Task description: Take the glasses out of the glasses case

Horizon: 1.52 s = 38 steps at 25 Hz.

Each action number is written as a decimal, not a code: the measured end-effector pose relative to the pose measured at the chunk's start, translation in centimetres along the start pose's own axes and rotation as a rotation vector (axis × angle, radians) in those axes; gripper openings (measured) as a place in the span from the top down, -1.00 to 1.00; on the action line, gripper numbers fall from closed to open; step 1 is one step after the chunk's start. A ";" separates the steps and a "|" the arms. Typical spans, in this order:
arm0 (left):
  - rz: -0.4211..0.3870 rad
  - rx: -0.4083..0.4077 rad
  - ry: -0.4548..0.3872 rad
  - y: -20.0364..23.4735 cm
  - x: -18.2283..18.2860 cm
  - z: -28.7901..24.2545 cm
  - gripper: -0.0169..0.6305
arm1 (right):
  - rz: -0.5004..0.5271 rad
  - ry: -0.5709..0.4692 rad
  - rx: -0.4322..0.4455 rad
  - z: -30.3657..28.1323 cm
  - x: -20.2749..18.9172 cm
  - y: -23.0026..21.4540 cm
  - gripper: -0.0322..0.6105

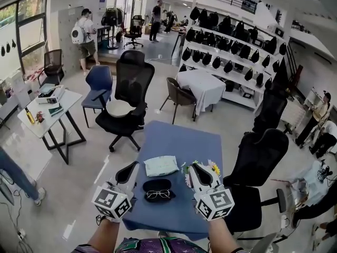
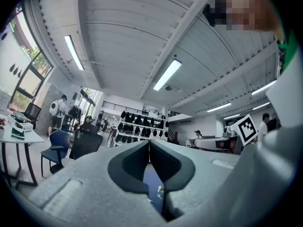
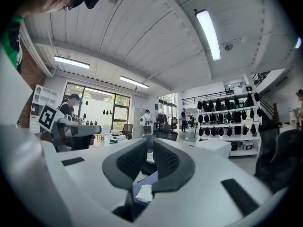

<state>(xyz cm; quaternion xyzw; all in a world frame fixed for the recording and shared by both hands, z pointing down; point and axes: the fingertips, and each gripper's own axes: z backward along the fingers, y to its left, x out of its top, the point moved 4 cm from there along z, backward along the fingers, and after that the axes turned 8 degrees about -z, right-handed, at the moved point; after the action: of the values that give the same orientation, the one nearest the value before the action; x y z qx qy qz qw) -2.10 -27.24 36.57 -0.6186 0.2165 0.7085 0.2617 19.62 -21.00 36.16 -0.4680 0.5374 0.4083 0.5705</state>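
An open black glasses case [image 1: 157, 186] lies on the blue table [image 1: 179, 141], near its front edge. Thin-framed glasses [image 1: 158, 194] rest in the case's near half. My left gripper [image 1: 128, 171] is held above the table just left of the case, jaws shut and empty. My right gripper [image 1: 199, 171] is just right of the case, also shut with nothing in it. Both point up and away from the case. In the left gripper view the left gripper [image 2: 148, 144] faces the room. The right gripper [image 3: 149, 141] does the same in its own view.
A folded pale cloth [image 1: 161, 165] lies behind the case and shows low between the jaws as the cloth [image 3: 143, 193]. Small flowers [image 1: 214, 168] sit by the right gripper. Black office chairs [image 1: 126, 96] stand beyond the table, and another chair [image 1: 258, 162] to its right.
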 end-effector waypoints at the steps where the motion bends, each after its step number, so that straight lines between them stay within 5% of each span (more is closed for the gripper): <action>1: 0.001 0.003 0.000 0.0 -0.1 -0.1 0.90 | -0.007 0.001 0.017 -0.1 -0.1 0.0 0.79; 7: 0.006 0.011 0.018 -1.0 -0.7 -0.3 0.90 | -0.016 0.025 0.117 -0.5 -0.9 0.8 0.58; 17: -0.024 0.026 0.025 -2.3 -0.7 0.2 0.90 | 0.008 0.119 0.140 -0.5 -3.7 1.3 0.58; 38: 0.008 0.018 0.118 -2.7 -4.2 3.3 0.90 | 0.046 0.479 0.198 -4.7 -19.7 2.1 0.58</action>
<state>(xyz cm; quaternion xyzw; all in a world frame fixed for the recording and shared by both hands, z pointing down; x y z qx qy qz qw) -2.44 -23.53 41.26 -0.6559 0.2406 0.6699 0.2512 14.70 -24.33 55.64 -0.4809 0.7049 0.2442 0.4607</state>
